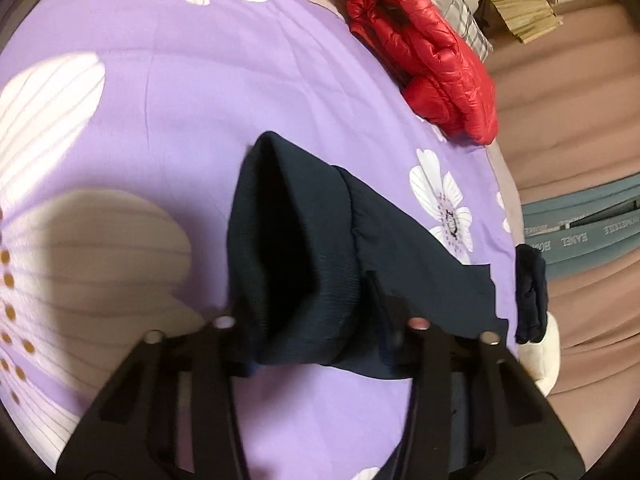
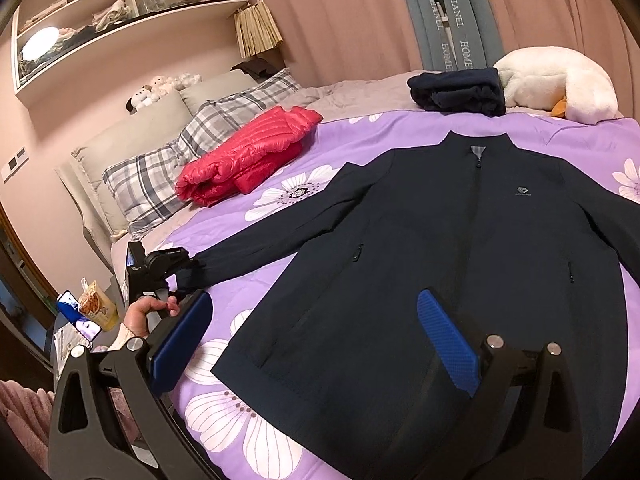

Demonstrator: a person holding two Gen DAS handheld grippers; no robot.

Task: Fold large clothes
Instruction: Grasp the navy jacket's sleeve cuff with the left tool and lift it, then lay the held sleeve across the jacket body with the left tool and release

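Note:
A dark navy jacket [image 2: 432, 264] lies flat and face up on the purple flowered bedspread [image 2: 248, 236], zipped, sleeves spread out. My left gripper [image 1: 316, 344] holds the ribbed cuff of its sleeve [image 1: 296, 256], lifted off the bed; the cuff hides the fingertips. The left gripper also shows in the right wrist view [image 2: 180, 268] at the sleeve end. My right gripper [image 2: 316, 336] is open, its blue pads [image 2: 448, 340] wide apart, empty, above the jacket's hem.
A folded red puffer jacket [image 2: 248, 152] [image 1: 432, 56] lies near the plaid pillows [image 2: 188, 152]. A folded dark garment [image 2: 456, 92] and a white plush toy [image 2: 560, 84] sit at the far edge. Curtains and a shelf stand behind.

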